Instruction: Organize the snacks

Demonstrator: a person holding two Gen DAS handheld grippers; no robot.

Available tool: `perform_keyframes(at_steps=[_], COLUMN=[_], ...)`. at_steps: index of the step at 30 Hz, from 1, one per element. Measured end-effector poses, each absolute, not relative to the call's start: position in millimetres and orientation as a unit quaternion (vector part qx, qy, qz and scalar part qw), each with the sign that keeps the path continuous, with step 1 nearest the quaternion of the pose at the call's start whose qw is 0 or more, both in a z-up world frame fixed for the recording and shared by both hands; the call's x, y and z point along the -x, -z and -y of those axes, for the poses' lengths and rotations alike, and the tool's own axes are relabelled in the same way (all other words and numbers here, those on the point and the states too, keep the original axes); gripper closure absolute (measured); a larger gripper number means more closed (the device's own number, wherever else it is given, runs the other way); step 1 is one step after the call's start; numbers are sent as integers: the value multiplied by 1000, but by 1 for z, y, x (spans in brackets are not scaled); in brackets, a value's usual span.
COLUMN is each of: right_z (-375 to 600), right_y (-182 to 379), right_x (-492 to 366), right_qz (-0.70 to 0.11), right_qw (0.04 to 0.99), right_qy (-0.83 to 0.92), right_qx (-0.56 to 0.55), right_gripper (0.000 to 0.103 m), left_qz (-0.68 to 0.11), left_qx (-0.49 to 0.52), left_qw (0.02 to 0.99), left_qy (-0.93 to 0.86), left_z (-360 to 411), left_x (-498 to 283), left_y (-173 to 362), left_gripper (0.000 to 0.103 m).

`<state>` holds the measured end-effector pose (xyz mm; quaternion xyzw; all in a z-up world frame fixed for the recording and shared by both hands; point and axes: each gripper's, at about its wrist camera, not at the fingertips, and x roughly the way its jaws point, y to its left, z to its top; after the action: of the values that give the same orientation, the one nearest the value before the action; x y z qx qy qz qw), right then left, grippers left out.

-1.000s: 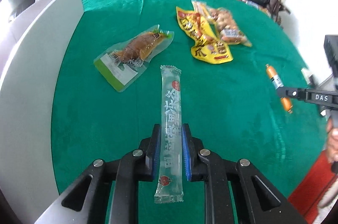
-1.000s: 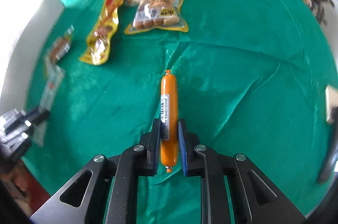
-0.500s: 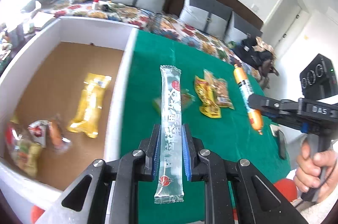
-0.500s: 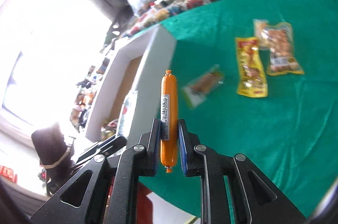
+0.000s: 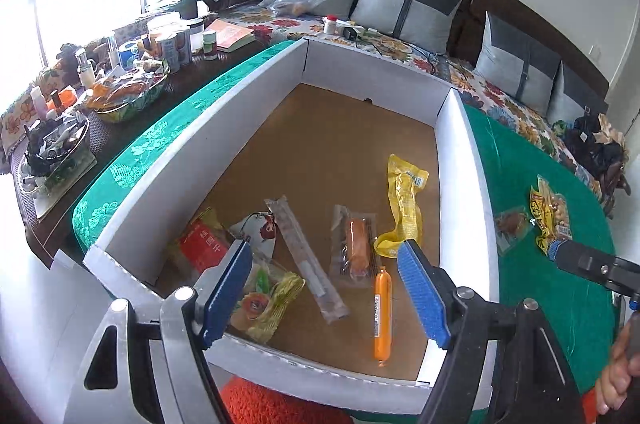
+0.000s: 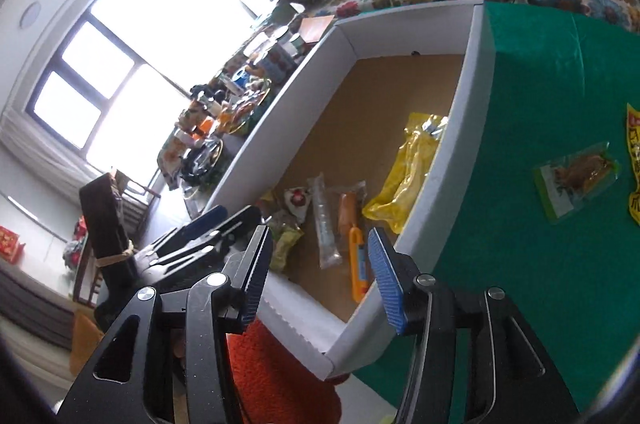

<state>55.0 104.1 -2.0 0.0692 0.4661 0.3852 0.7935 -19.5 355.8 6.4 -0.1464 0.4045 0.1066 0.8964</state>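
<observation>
**Filling the snack box, with packets left on the cloth**

Hanging over the white box (image 5: 456, 159), the left gripper (image 5: 324, 288) has just opened, empty; the clear stick pack (image 5: 306, 260) and orange sausage (image 5: 382, 312) lie inside.

The right gripper (image 6: 316, 276) has likewise just opened, empty. The green-edged packet (image 6: 576, 175) waits on the green cloth (image 6: 540, 63).

Green-clothed table (image 5: 532, 288) carries a white box (image 5: 460, 159) and 3 snack packets (image 5: 550, 220).
</observation>
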Motion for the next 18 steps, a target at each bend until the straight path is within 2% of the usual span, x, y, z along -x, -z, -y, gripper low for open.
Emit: perform_keyframes(at_steps=[2, 4, 6, 9, 11, 14, 18], right_z=[-69, -25, 23, 104, 156, 216, 254], right_y=[9, 26, 51, 94, 111, 121, 116], right_x=[-65, -68, -73, -75, -72, -67, -66], right_qz=[-455, -444, -446, -469, -472, -452, -437], right_qw=[816, 844, 863, 870, 875, 890, 899], right_qy=[-352, -300, -236, -138, -85, -20, 9], right_qx=[-49, -15, 23, 65, 72, 63, -17], right_gripper=[46, 36, 34, 34, 34, 34, 32], left_qz=[-402, -395, -389, -391, -403, -438, -494], left_qx=[141, 135, 129, 108, 92, 61, -9], left_qw=[900, 907, 912, 913, 905, 883, 854], left_qy=[-91, -62, -25, 49, 99, 155, 164], left_z=[-342, -318, -291, -231, -189, -126, -61], left_x=[20, 17, 11, 4, -2, -15, -40], left_y=[-11, -19, -29, -35, -31, 1, 67], left_gripper=[28, 28, 24, 16, 4, 3, 4])
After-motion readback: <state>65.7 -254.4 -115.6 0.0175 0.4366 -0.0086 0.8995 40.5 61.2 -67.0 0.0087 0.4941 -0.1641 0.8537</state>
